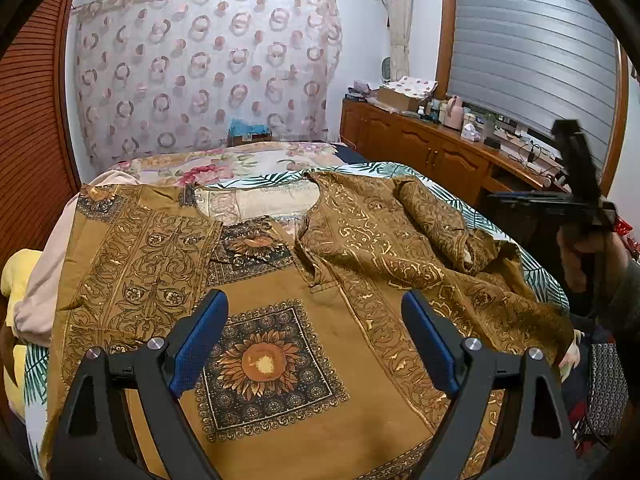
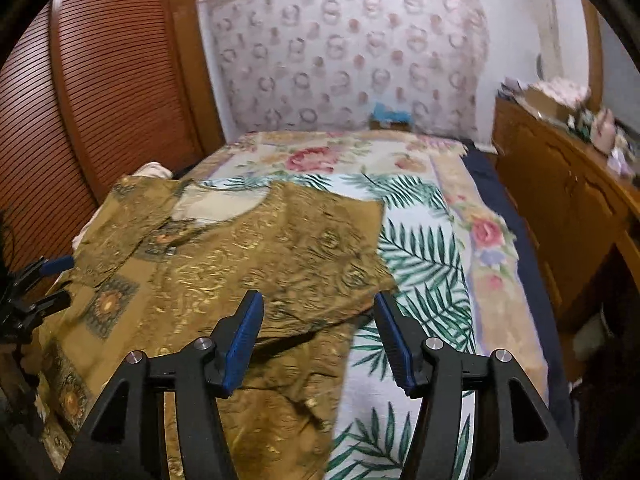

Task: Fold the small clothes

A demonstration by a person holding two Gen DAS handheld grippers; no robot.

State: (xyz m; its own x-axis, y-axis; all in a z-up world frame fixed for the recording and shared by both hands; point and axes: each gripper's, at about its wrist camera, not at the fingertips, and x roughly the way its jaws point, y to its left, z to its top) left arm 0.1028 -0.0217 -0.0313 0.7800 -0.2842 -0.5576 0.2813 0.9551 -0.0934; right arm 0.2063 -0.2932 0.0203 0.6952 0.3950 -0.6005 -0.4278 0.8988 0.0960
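Observation:
A mustard-brown garment (image 1: 280, 280) with gold scrollwork and dark sunflower squares lies spread on the bed; its right side is folded and rumpled (image 1: 432, 224). It also shows in the right wrist view (image 2: 224, 264). My left gripper (image 1: 316, 340) is open and empty above the garment's sunflower square (image 1: 266, 364). My right gripper (image 2: 318, 340) is open and empty above the garment's right edge, and shows in the left wrist view at the right (image 1: 576, 200). The left gripper shows at the left edge of the right wrist view (image 2: 44, 284).
The bed has a palm-leaf and floral cover (image 2: 424, 248). A pink cloth (image 1: 40, 280) and a yellow item (image 1: 16, 272) lie at the bed's left. A wooden sideboard (image 1: 432, 148) with clutter stands right. A louvred wardrobe (image 2: 100, 80) stands left.

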